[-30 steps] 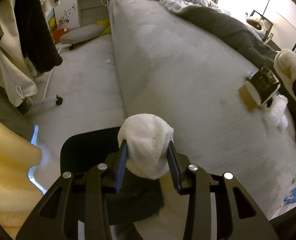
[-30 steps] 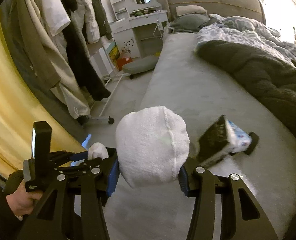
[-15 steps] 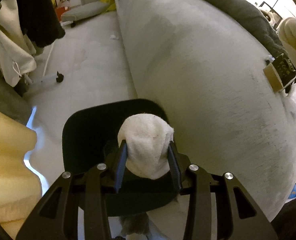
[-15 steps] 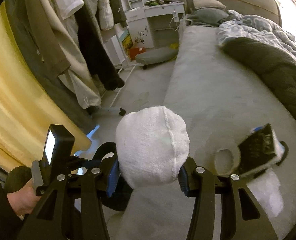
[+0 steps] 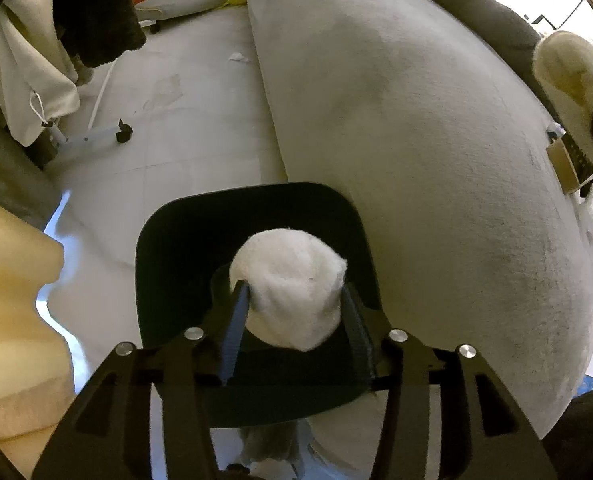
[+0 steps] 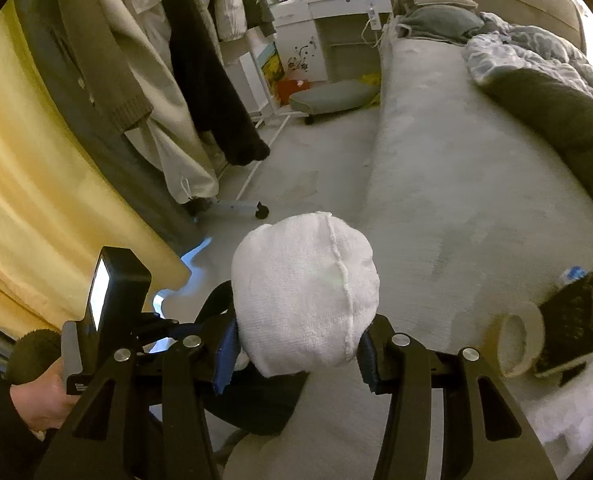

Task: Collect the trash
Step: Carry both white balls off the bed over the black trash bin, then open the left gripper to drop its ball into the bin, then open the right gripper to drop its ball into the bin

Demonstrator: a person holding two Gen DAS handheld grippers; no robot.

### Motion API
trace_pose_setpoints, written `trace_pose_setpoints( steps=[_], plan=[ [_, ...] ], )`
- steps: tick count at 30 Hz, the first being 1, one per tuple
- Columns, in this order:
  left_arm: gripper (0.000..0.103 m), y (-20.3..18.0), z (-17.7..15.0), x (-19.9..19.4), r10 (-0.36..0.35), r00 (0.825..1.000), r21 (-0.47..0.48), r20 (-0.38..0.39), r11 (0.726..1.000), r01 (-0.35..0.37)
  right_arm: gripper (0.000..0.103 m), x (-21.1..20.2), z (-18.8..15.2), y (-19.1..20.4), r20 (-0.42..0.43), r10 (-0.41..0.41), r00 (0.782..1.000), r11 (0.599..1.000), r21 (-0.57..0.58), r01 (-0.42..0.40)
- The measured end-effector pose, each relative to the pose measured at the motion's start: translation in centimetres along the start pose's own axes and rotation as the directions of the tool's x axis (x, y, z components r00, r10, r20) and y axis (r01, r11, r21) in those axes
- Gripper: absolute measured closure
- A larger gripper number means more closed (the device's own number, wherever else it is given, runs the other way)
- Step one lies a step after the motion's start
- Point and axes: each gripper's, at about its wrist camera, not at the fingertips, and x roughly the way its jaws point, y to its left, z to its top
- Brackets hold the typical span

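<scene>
In the left wrist view my left gripper [image 5: 292, 292] points down into a black bin [image 5: 252, 196] on the floor beside the bed. A small white wad [image 5: 288, 284] sits between its blue pads; the jaws are opening and the pads have drawn slightly off it. My right gripper [image 6: 300, 324] is shut on a larger white cloth wad [image 6: 304, 288] and hovers near the bed's edge, just right of the bin [image 6: 256, 408]. The left gripper's body and the hand [image 6: 36, 400] holding it show at the lower left of the right wrist view.
On the grey bed [image 6: 456, 180] lie a black packet [image 6: 576, 316], a pale roll [image 6: 516, 336] and crumpled white tissue [image 6: 568, 412]. A wheeled clothes rack [image 6: 240, 208] with hanging coats stands left. A white scrap [image 5: 238, 56] lies on the floor.
My left gripper sank over the bin and its jaws spread around the small wad. My right gripper swung left toward the bin, still clamped on the larger wad.
</scene>
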Motion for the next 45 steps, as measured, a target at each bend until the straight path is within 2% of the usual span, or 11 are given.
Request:
trace_pose_setpoints(
  steps=[4,8,11,15,19,23,28,32,38,42,45],
  plan=[
    [0.032,0.6,0.1,-0.3,-0.004,1.000,-0.004,0.019,1.000,0.004,0.053,1.1,0.1,0.5,-0.017,0.005,1.000,1.000,-0.008,-0.005],
    [0.021,1.2,0.1,-1.3,-0.001,0.999,-0.016,0.048,1.000,0.002,0.053,2.3,0.1,0.8,-0.038,0.007,0.999,1.000,-0.008,-0.008],
    [0.014,2.0,0.3,-2.8,-0.004,0.994,-0.037,0.108,0.999,0.008,0.053,3.2,0.0,1.1,-0.055,0.006,0.998,1.000,-0.008,-0.007],
    [0.010,3.3,0.5,-5.0,0.020,0.983,-0.070,0.185,0.998,-0.007,0.053,4.8,-0.2,2.0,-0.073,0.013,0.997,1.000,-0.019,-0.014],
    [0.006,4.4,0.5,-7.9,0.081,0.955,-0.099,0.286,0.994,-0.055,0.053,7.2,-1.4,2.2,-0.111,0.025,0.994,0.999,-0.028,-0.029],
    [0.005,5.3,0.5,-10.4,0.139,0.915,-0.110,0.378,0.988,-0.105,0.053,9.9,-2.3,2.2,-0.164,0.033,0.986,0.999,-0.032,-0.039],
    [0.004,5.8,0.2,-12.5,0.185,0.881,-0.133,0.435,0.981,-0.140,0.051,11.5,-2.2,2.9,-0.184,0.032,0.982,0.998,-0.043,-0.041],
    [0.004,6.2,-0.2,-14.2,0.213,0.847,-0.160,0.488,0.975,-0.153,0.051,12.5,-2.3,3.6,-0.200,0.045,0.979,0.998,-0.043,-0.055],
    [0.003,5.3,-0.3,-15.0,0.157,0.842,-0.085,0.516,0.988,-0.132,0.051,14.5,-3.0,5.1,-0.247,0.046,0.968,0.995,-0.072,-0.066],
    [0.003,5.4,-0.4,-15.5,0.147,0.834,-0.084,0.531,0.989,-0.122,0.047,15.3,-3.4,5.5,-0.266,0.036,0.963,0.995,-0.083,-0.060],
    [0.003,5.5,-0.6,-16.2,0.180,0.807,-0.096,0.562,0.984,-0.152,0.034,15.3,-3.4,5.6,-0.264,0.033,0.964,0.995,-0.080,-0.056]
  ],
)
